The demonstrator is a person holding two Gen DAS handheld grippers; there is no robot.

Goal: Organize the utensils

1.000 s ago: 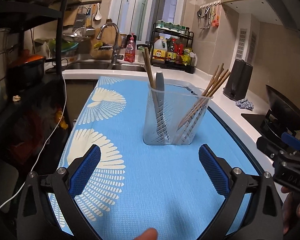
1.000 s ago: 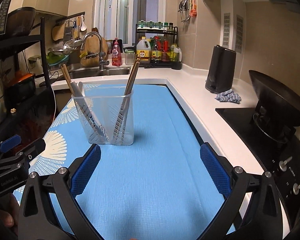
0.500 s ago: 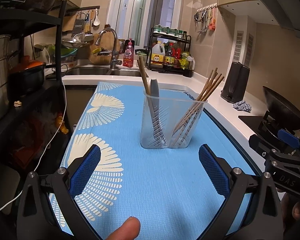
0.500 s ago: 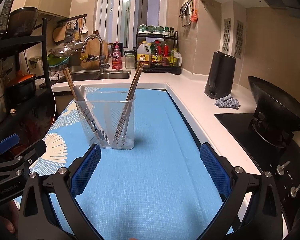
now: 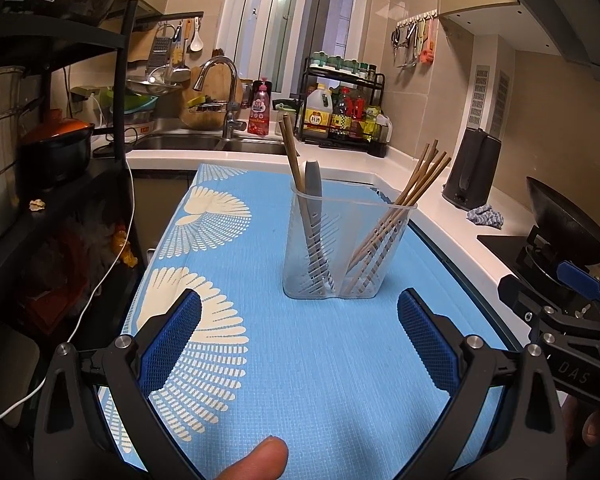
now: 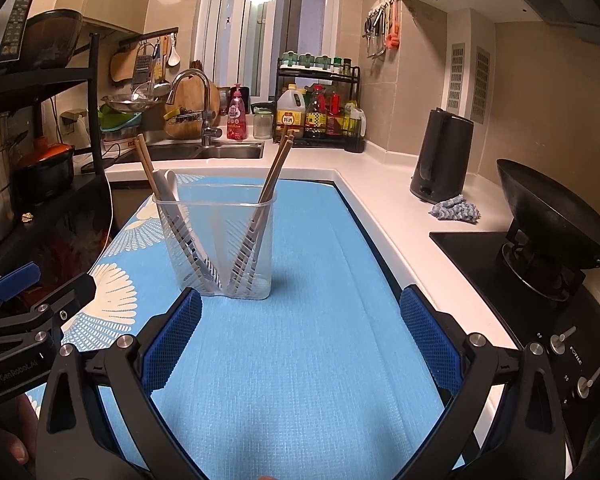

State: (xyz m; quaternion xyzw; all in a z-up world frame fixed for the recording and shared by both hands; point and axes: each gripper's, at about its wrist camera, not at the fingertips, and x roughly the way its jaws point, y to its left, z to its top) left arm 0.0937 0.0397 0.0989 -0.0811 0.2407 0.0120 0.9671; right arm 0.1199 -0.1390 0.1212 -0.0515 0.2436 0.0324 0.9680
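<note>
Left tool (image 5: 298, 334): spread wide, holding nothing, low in frame.
Right tool (image 6: 300, 334): spread wide, holding nothing, low in frame.
Utensil holder (image 5: 346, 246): clear, upright on the blue mat (image 5: 320, 360), frame centre.
Chopsticks (image 5: 410, 196): lean in its right compartment.
Grey utensil (image 5: 313, 184): left compartment, beside two chopsticks.
Bench (image 6: 384, 196): white edge, right of the mat.

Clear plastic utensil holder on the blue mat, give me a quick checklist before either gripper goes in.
1. Clear plastic utensil holder upright on blue patterned mat: ok.
2. Left gripper open, empty: ok.
3. Right gripper open, empty: ok.
4. Wooden chopsticks and grey utensil handle inside holder: ok.
5. Loose utensils left on mat: none visible.
6. Whether any utensil remains out of view: cannot tell.
</note>
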